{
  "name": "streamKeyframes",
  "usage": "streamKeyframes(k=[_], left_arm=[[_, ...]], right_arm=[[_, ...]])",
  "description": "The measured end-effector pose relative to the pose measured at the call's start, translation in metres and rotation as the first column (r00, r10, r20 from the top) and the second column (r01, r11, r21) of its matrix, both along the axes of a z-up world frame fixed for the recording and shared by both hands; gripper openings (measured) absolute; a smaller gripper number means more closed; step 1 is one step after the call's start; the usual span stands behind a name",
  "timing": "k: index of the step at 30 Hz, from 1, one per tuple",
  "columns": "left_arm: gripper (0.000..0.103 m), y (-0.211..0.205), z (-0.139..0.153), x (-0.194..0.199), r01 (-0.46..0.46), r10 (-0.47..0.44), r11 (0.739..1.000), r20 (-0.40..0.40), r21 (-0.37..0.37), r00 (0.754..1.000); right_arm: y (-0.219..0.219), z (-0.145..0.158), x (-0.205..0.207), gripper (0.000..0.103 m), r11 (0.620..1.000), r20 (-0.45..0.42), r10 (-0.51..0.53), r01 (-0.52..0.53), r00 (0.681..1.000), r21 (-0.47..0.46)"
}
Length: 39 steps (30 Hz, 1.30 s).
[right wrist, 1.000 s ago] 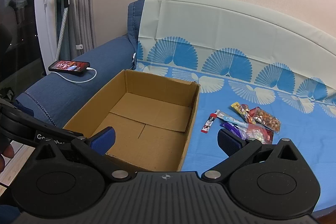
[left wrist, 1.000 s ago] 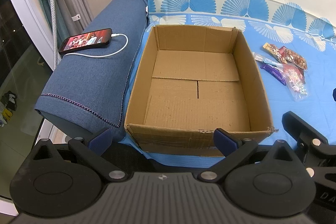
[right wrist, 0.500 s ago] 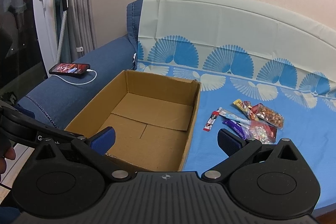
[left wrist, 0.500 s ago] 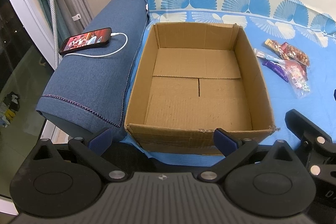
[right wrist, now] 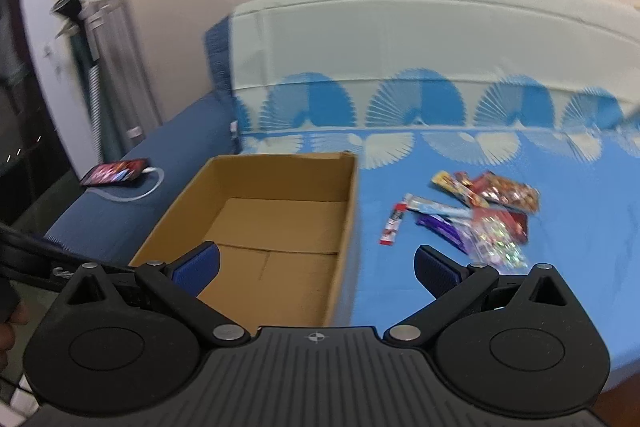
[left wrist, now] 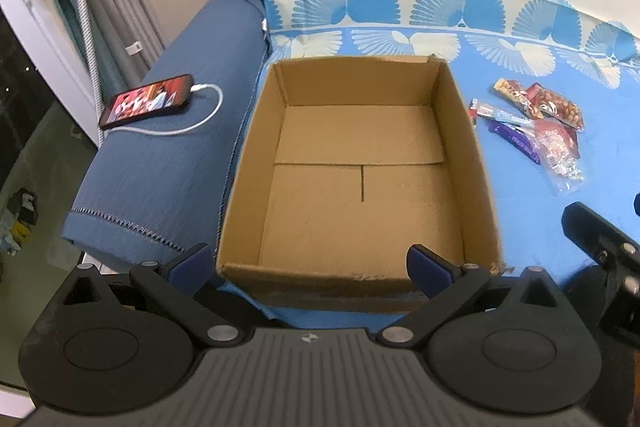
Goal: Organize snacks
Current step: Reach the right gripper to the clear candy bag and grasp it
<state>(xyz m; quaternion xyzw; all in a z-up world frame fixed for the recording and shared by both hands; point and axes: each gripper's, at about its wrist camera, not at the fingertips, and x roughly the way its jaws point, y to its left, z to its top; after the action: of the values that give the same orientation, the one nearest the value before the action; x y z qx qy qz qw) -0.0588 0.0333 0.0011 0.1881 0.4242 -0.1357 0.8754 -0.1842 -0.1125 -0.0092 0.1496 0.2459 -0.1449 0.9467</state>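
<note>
An open, empty cardboard box (left wrist: pixel 468 131) sits on the blue patterned bed sheet; it also shows in the right wrist view (right wrist: pixel 348 211). To its right lies a pile of snack packets (left wrist: pixel 536 123), also seen in the right wrist view (right wrist: pixel 480 215), with a small red stick packet (right wrist: pixel 392 227) beside them. My left gripper (left wrist: pixel 308 263) is open and empty at the box's near edge. My right gripper (right wrist: pixel 316 265) is open and empty, above the box's near right corner, short of the snacks.
A phone (left wrist: pixel 146 101) with a white charging cable lies on the blue sofa arm (left wrist: pixel 168 155) left of the box. A white stand (right wrist: pixel 92 27) and curtains are at the far left. The right gripper's body (left wrist: pixel 604 247) shows at the left wrist view's right edge.
Both grippers have moved forward and a little right. The right wrist view has swung toward the snacks and is blurred. Jaws stayed open.
</note>
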Motion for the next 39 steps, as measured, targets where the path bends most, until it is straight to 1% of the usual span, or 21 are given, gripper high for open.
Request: streamKeyframes(k=[3,7,12,16,23,25,27,30,32,36,39], left_arm=[[0.103,-0.014,0.001,0.002,0.016,-0.016,1.0,-0.008,-0.002,1.0],[0.103,-0.036,0.001,0.005,0.039,-0.039,0.999,-0.011,0.002,0.999],[0.103,-0.067,-0.002,0.012,0.07,-0.07,0.998,-0.026,-0.004,0.997],[0.103,-0.089,-0.003,0.019,0.092,-0.092,0.996,-0.033,0.0,0.995],[0.103,-0.128,-0.01,0.041,0.11,-0.11,0.994,-0.056,0.008,0.992],[0.103,-0.14,-0.014,0.048,0.112,-0.111,0.994,-0.064,0.016,0.992],[0.103,-0.152,-0.016,0.054,0.111,-0.109,0.994,-0.071,0.024,0.991],[0.103,-0.167,-0.019,0.064,0.108,-0.106,0.993,-0.068,0.035,0.992],[0.103,-0.176,-0.021,0.069,0.108,-0.105,0.993,-0.068,0.043,0.992],[0.103,-0.198,-0.028,0.081,0.113,-0.108,0.991,-0.073,0.065,0.991],[0.103,-0.212,-0.033,0.086,0.127,-0.121,0.989,-0.08,0.073,0.989]], right_arm=[[-0.019,-0.004,-0.002,0.103,0.998,-0.017,-0.052,0.053,0.999,0.047],[-0.042,-0.009,-0.007,0.103,0.992,-0.026,-0.106,0.108,0.994,0.069],[-0.073,-0.019,-0.009,0.103,0.979,-0.066,-0.183,0.188,0.981,0.081],[-0.103,-0.031,-0.01,0.103,0.964,-0.095,-0.247,0.254,0.964,0.081],[-0.167,-0.06,-0.006,0.103,0.922,-0.164,-0.361,0.378,0.918,0.085],[-0.188,-0.076,0.005,0.103,0.928,-0.191,-0.34,0.361,0.921,0.09],[-0.207,-0.095,0.019,0.103,0.929,-0.229,-0.331,0.359,0.915,0.091],[-0.232,-0.121,0.043,0.103,0.933,-0.261,-0.304,0.341,0.916,0.112],[-0.243,-0.137,0.063,0.103,0.95,-0.282,-0.254,0.293,0.925,0.109],[-0.251,-0.17,0.107,0.103,0.981,-0.348,-0.158,0.187,0.924,0.05],[-0.25,-0.191,0.133,0.103,0.996,-0.406,-0.083,0.092,0.91,0.001]])
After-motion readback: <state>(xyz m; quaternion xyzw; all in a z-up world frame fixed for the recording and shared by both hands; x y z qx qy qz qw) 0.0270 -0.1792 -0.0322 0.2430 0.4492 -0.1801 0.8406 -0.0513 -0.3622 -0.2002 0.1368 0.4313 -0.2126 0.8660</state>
